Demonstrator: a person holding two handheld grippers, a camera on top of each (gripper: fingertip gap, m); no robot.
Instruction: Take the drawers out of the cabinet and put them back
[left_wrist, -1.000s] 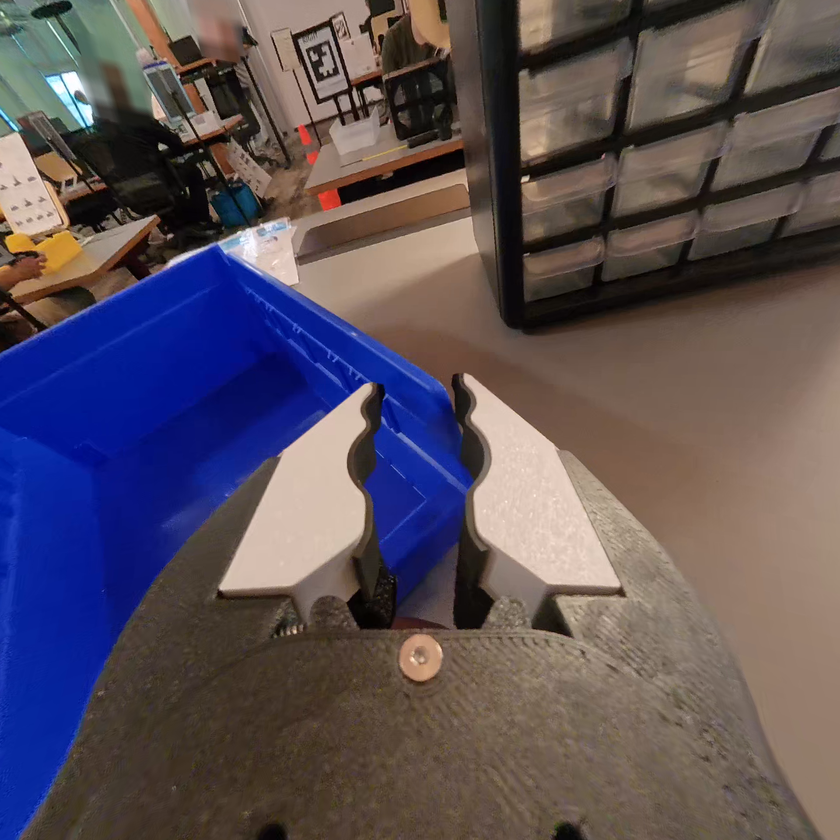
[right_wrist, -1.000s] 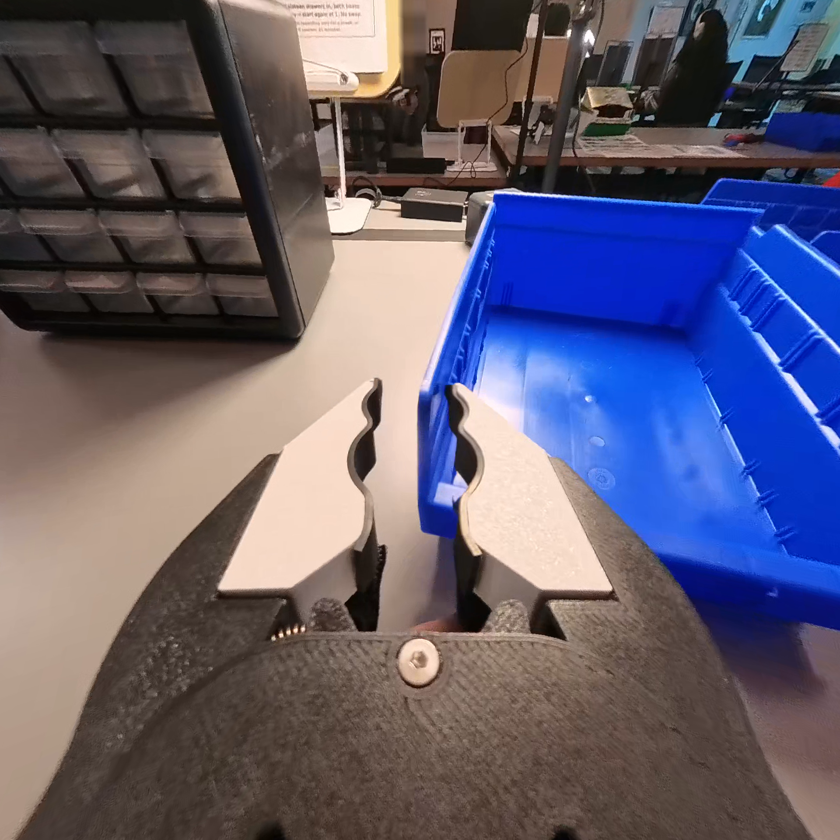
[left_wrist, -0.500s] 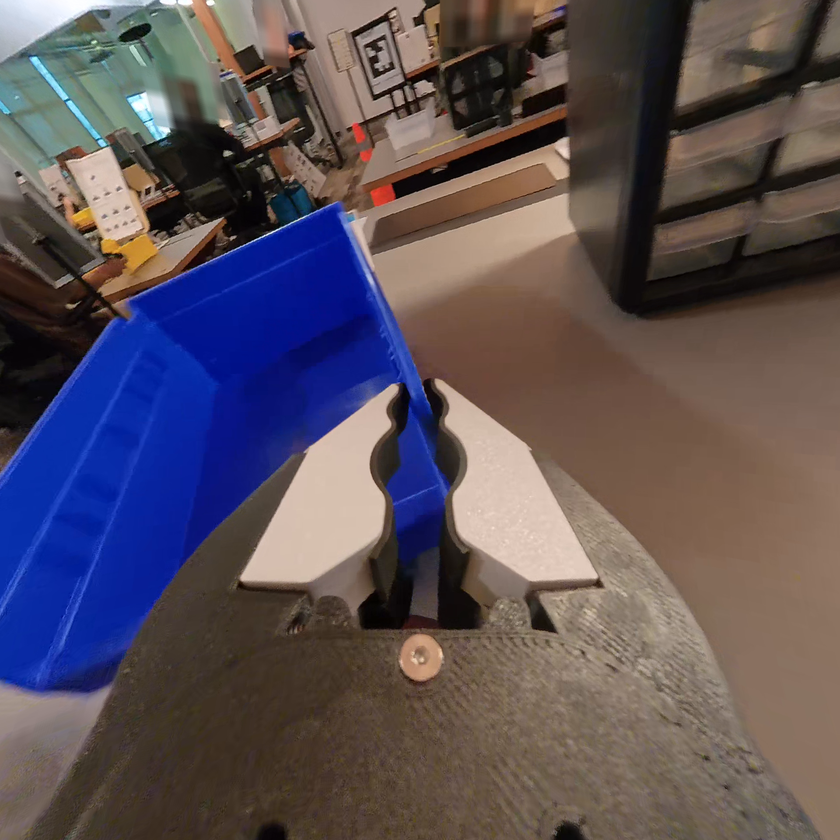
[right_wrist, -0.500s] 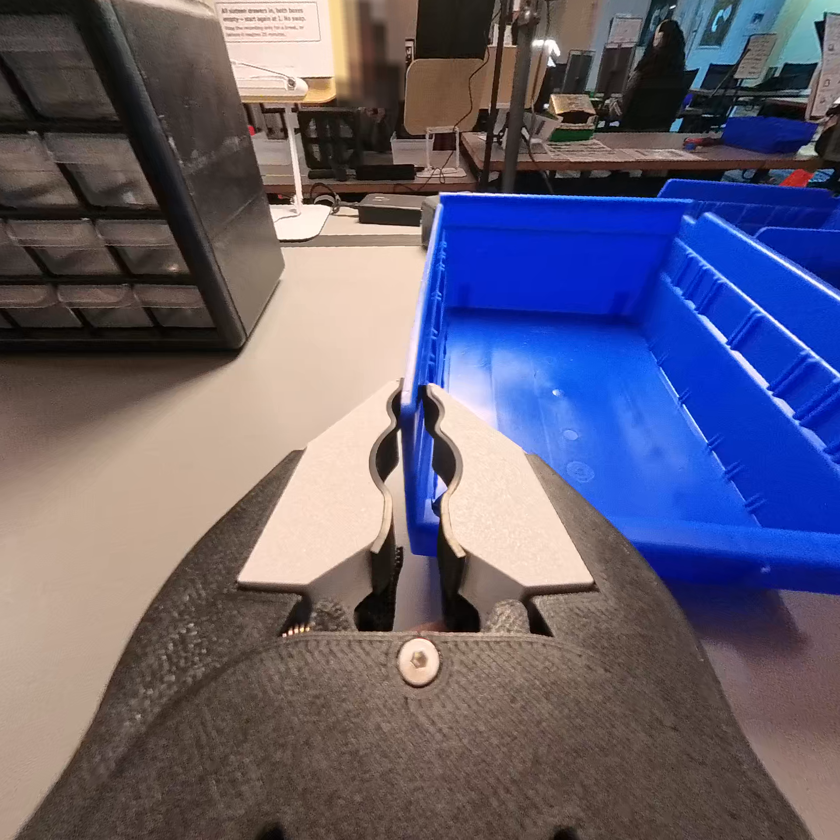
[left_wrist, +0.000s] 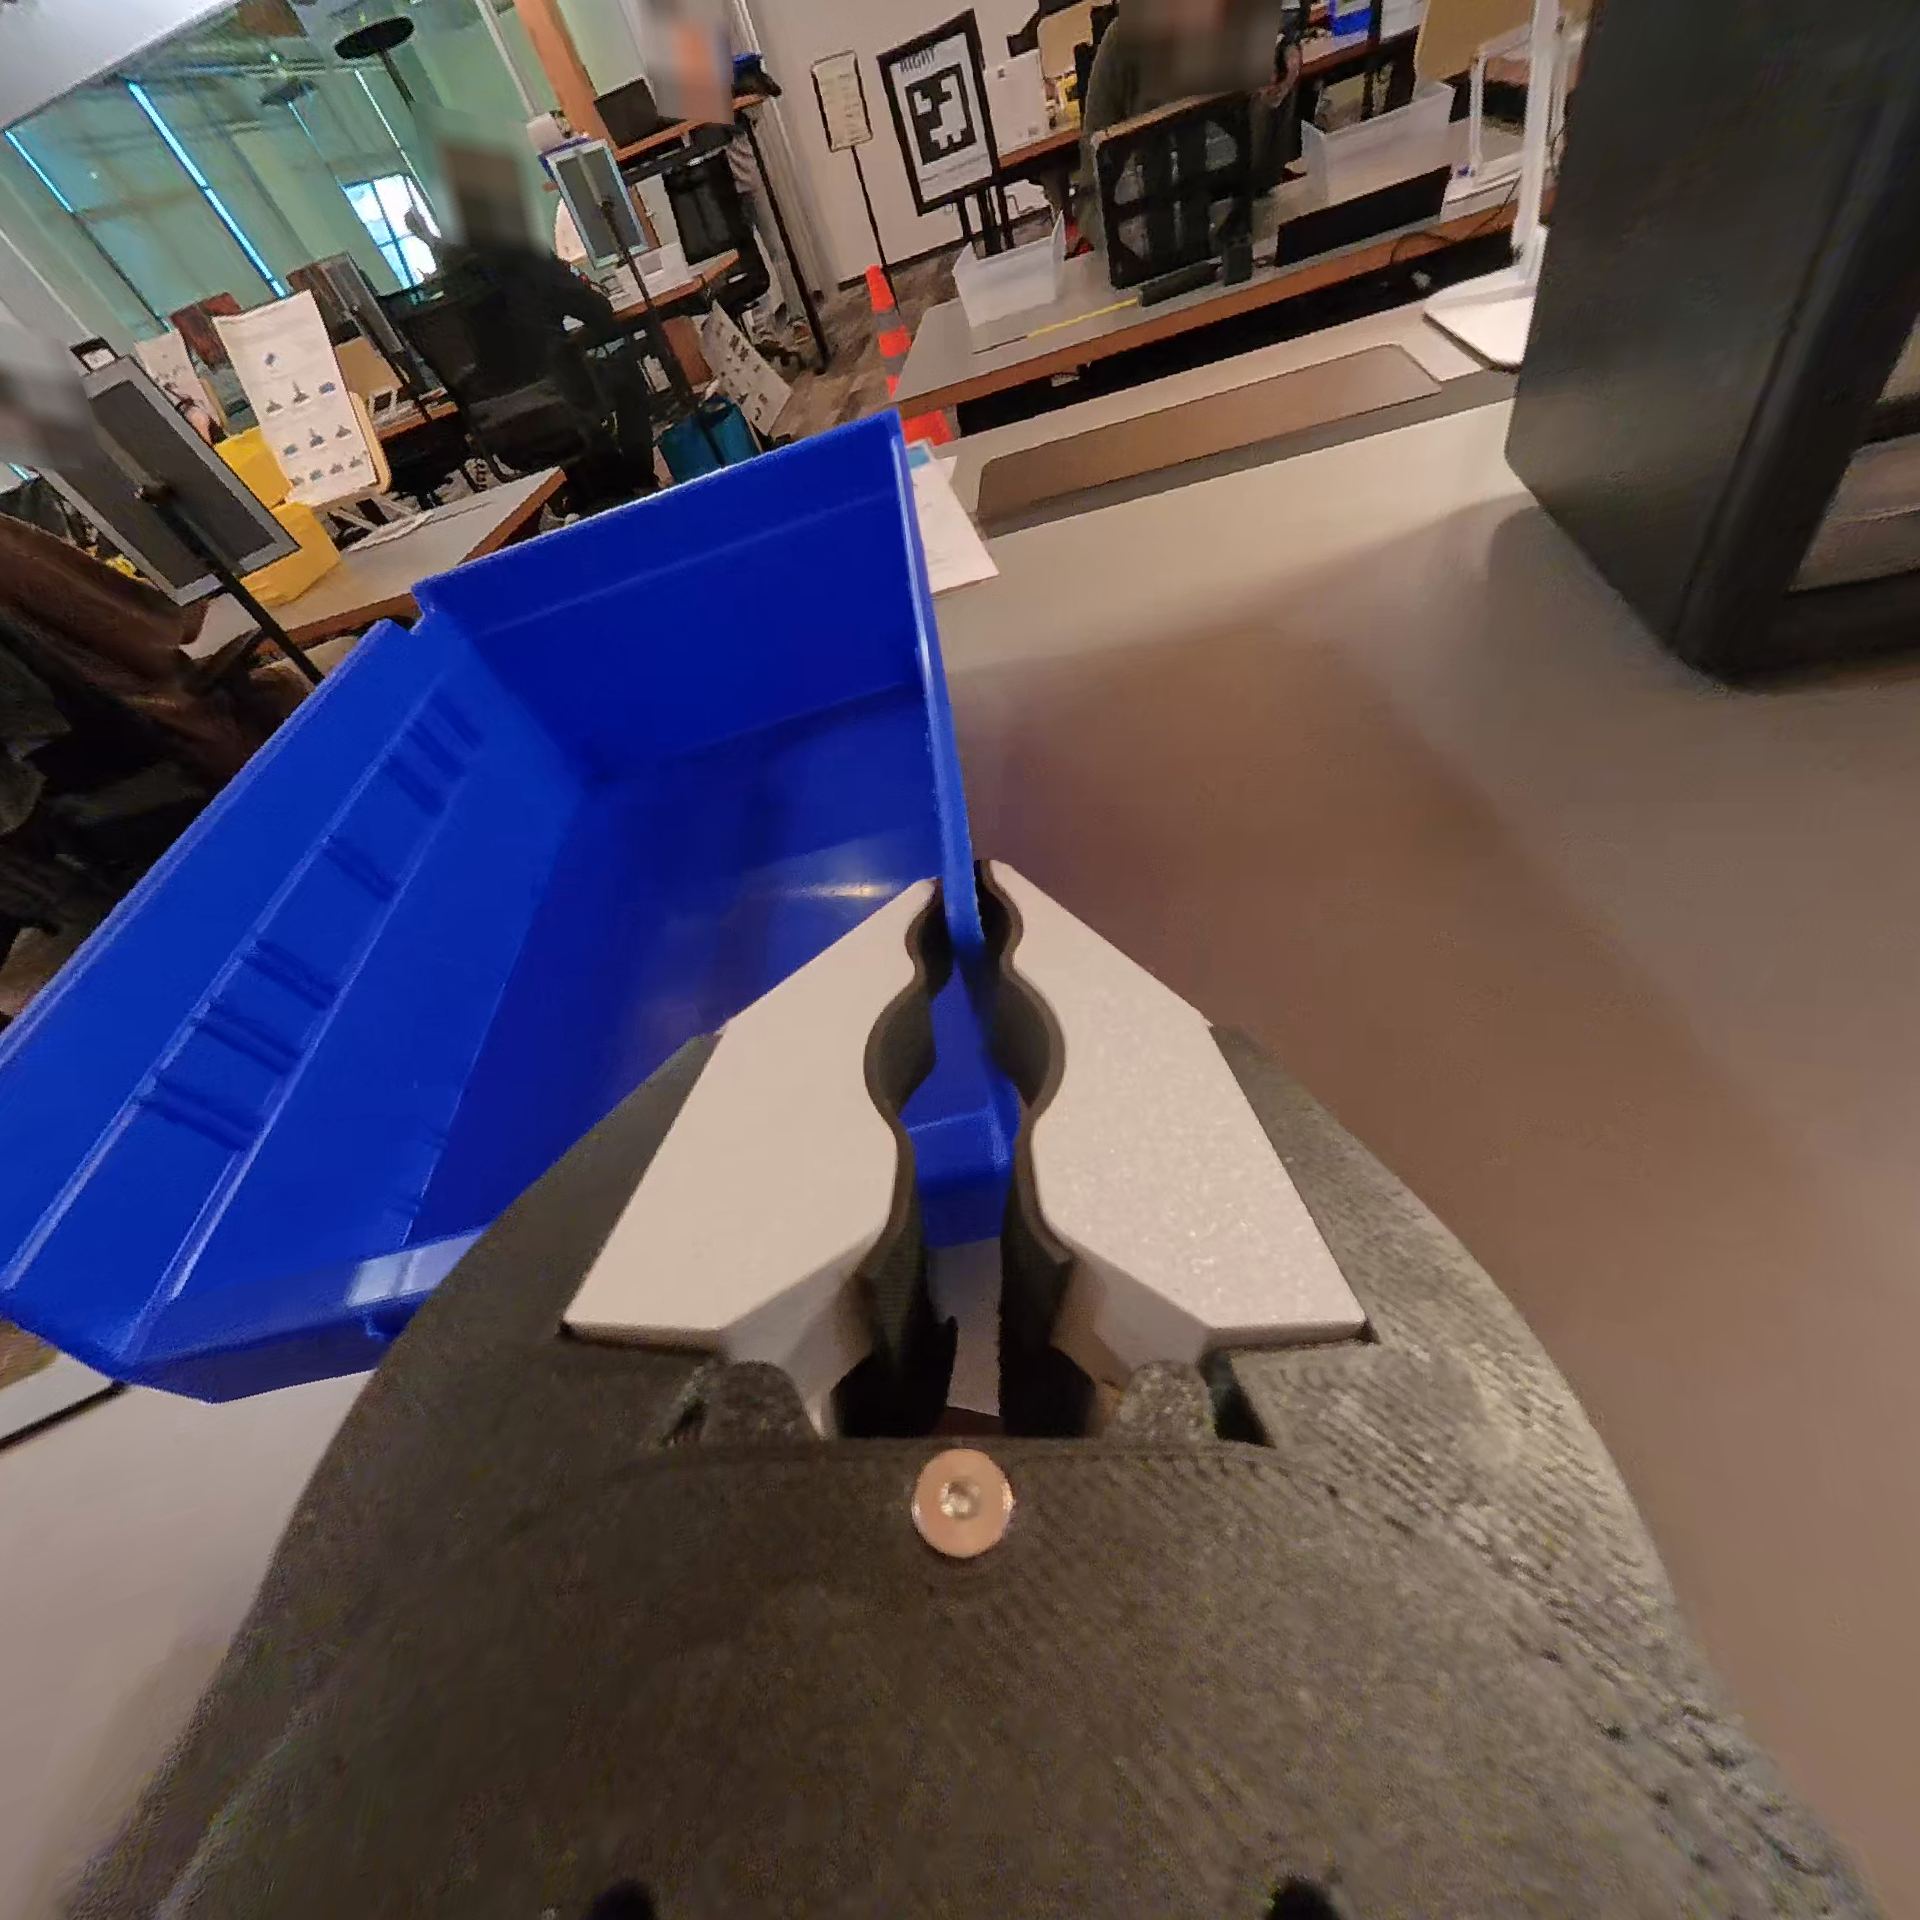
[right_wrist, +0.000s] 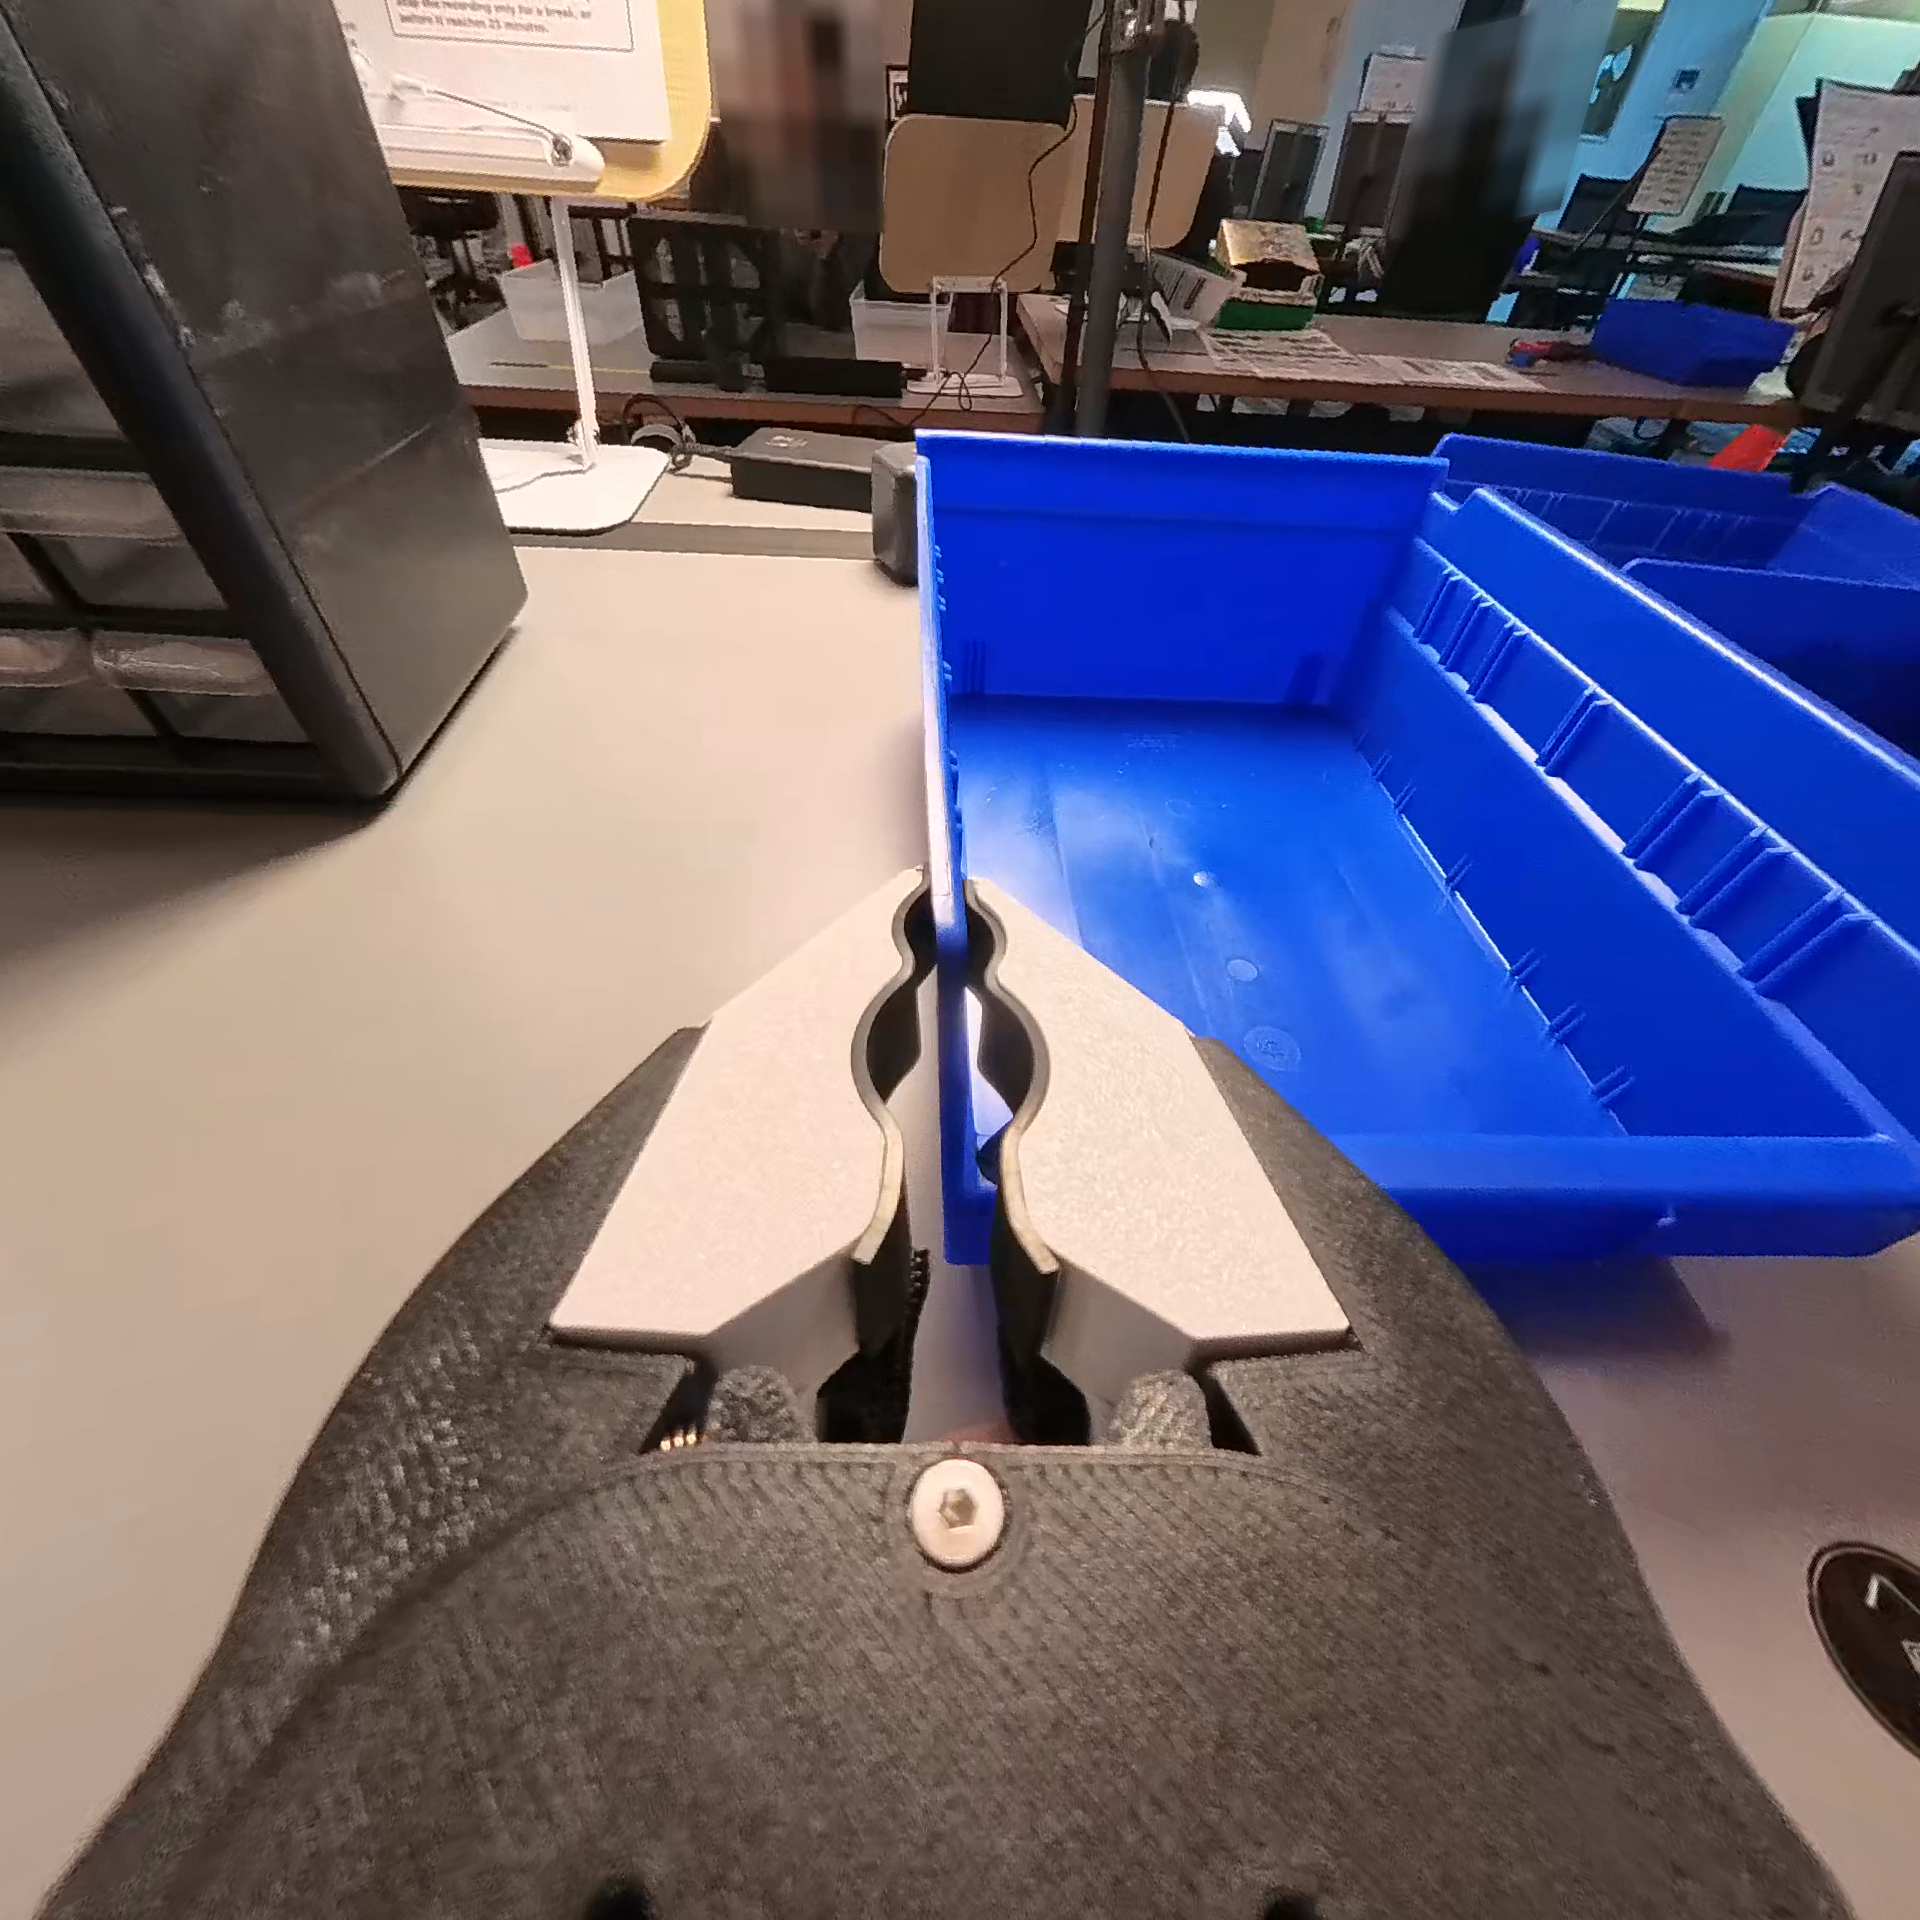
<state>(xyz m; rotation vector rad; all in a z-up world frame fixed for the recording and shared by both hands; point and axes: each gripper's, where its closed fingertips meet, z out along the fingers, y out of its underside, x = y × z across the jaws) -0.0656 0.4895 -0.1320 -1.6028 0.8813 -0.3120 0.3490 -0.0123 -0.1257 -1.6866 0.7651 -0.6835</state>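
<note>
The black drawer cabinet (left_wrist: 1714, 312) stands at the right edge of the left wrist view. In the right wrist view it (right_wrist: 239, 395) stands at the left, with clear drawers (right_wrist: 177, 665) in it. My left gripper (left_wrist: 964, 888) is shut on the right side wall (left_wrist: 930, 644) of an empty blue bin, which sits tilted. My right gripper (right_wrist: 945, 883) is shut on the left side wall (right_wrist: 935, 675) of another empty blue bin (right_wrist: 1164, 582) on the grey table (right_wrist: 416, 987).
More blue bins (right_wrist: 1766, 582) lie right of the right-hand bin. A white lamp base (right_wrist: 577, 488) and a black box (right_wrist: 790, 462) sit at the table's far edge. Papers (left_wrist: 951, 530) lie behind the left bin. People sit at desks in the background.
Both grippers went from open to shut, each on a wall of its blue bin. In the left view the bin has tilted and the cabinet has slid toward the right edge.
</note>
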